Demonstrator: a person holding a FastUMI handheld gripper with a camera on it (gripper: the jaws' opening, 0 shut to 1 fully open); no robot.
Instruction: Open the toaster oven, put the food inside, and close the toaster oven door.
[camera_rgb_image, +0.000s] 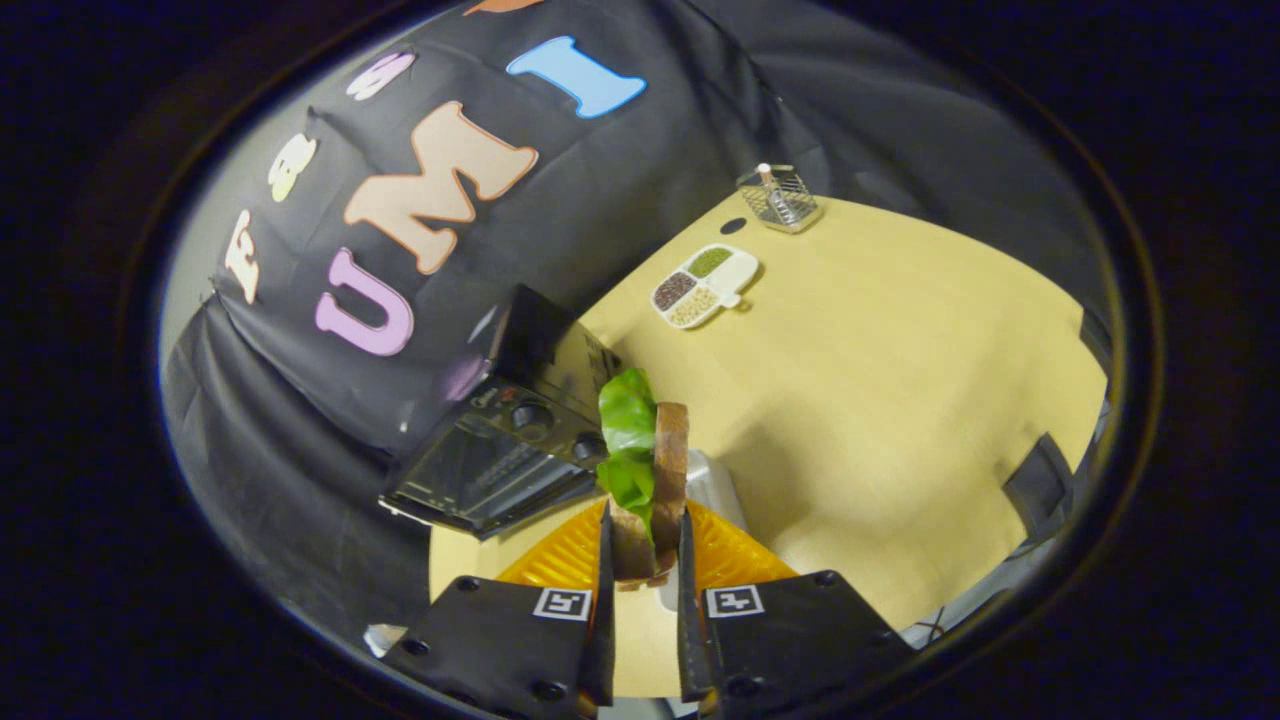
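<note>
The gripper (645, 545) clamps a sandwich of brown bread and green lettuce (650, 470) between both fingers, holding it upright and lifted above a ribbed orange plate (730, 555). Just beyond the plate, left of the sandwich, the black toaster oven with a glass door (500, 450) sits on the pale wooden table (880, 400), its door seemingly shut. Farther off lie a white divided dish of beans and grains (703, 285) and, beyond it, a small wire basket (780, 197).

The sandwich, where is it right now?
In the gripper view, the sandwich is clamped between the claw's fingers, raised above the orange plate, with the toaster oven just beyond.
</note>
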